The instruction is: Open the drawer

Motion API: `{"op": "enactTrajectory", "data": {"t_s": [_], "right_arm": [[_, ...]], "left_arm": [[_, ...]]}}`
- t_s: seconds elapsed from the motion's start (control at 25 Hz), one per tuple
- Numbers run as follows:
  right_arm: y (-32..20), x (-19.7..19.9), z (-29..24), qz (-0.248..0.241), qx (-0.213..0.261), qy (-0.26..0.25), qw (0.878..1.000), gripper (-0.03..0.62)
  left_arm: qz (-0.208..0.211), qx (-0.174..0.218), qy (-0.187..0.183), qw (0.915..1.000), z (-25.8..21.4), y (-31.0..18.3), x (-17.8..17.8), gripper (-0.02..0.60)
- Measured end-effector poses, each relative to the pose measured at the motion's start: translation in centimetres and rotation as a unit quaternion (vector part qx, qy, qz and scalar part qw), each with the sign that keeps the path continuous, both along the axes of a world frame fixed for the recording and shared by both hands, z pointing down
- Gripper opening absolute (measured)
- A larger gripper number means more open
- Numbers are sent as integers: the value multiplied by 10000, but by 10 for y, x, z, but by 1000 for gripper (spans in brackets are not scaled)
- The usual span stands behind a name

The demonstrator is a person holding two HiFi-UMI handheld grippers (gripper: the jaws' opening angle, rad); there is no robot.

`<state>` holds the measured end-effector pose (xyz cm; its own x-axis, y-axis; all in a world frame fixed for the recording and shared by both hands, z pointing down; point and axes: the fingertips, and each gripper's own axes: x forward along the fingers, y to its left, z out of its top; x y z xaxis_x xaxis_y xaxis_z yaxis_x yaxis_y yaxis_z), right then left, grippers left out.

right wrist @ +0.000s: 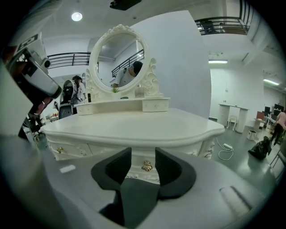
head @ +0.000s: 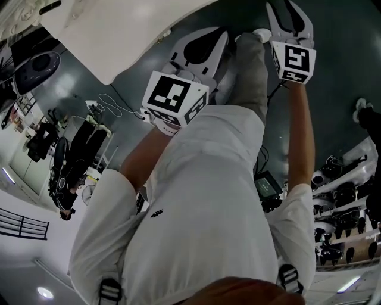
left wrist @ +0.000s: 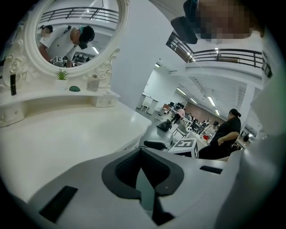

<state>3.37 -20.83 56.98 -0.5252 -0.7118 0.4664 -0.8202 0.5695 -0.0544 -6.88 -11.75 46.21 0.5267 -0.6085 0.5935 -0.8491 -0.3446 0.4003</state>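
Note:
A white dressing table (right wrist: pixel 134 125) with an oval mirror (right wrist: pixel 118 58) stands ahead in the right gripper view. Its front drawer carries a gold knob (right wrist: pixel 146 167), which shows in the gap between the jaws of my right gripper (right wrist: pixel 143 157). The jaws stand open, short of the knob, with nothing between them. Another gold knob (right wrist: pixel 59 150) sits further left on the front. My left gripper (left wrist: pixel 144 155) is open and empty, above the tabletop's (left wrist: pixel 67 134) right corner. In the head view both grippers, left (head: pixel 202 41) and right (head: pixel 290 13), point forward beside the table (head: pixel 119 30).
Two small drawers (right wrist: pixel 155 105) and small items stand under the mirror. A cable with a plug (right wrist: pixel 225 150) lies on the grey floor right of the table. A black bag (right wrist: pixel 259 147), chairs and people are further off. Shelves (head: pixel 339 202) stand behind me.

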Motion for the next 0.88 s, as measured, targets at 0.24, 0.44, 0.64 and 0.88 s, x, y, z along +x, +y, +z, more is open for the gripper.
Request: {"op": "enactTrajectory", "data": {"t_s": [0.24, 0.44, 0.64, 0.88], "right_arm": [[-13, -7, 23, -183, -123, 77, 9997, 193], [-18, -11, 42, -271, -245, 240, 9990, 202], [-25, -18, 53, -340, -302, 236, 9987, 205], [-30, -18, 70, -416, -418, 383, 9975, 204]], "left_arm": [[54, -100, 2, 9999, 12, -4, 2, 9], [68, -175, -24, 9998, 20, 0, 3, 9], [4, -221, -64, 9997, 23, 0, -1, 9], [30, -229, -138, 9996, 26, 3, 0, 9]]}}
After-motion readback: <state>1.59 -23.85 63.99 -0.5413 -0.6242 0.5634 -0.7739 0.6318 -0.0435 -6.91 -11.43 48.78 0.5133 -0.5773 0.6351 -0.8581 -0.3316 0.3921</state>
